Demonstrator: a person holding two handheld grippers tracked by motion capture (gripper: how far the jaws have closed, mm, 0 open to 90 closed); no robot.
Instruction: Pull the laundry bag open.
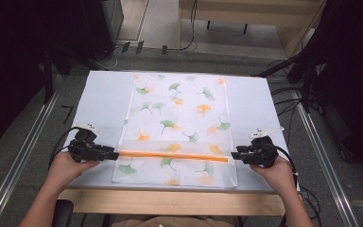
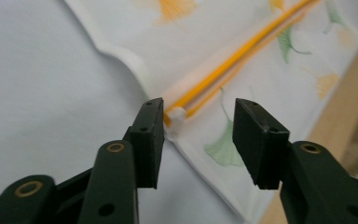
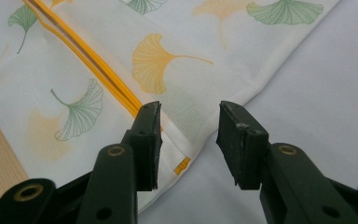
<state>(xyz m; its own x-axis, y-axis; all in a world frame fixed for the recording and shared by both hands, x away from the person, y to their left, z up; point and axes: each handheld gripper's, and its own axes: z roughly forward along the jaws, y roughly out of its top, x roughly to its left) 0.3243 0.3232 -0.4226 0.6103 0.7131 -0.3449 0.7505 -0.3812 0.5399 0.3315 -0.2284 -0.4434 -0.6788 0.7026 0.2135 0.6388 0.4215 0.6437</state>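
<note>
High view, one cloth [image 1: 177, 127], two claws [image 1: 115, 154] [image 1: 234, 155]

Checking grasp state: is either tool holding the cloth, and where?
Nothing is held. Left tool and right tool stand open at the ends of the orange strip on the leaf-print cloth.

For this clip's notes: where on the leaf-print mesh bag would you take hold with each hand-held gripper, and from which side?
Grip the leaf-print mesh bag at the two ends of its orange zipper, where the side edges give a firmer band. Bring the left hand-held gripper in level from the left edge and the right hand-held gripper from the right edge. The bag lies flat, so a low sideways pinch probably suits best; both sets of jaws stand open there.
</note>
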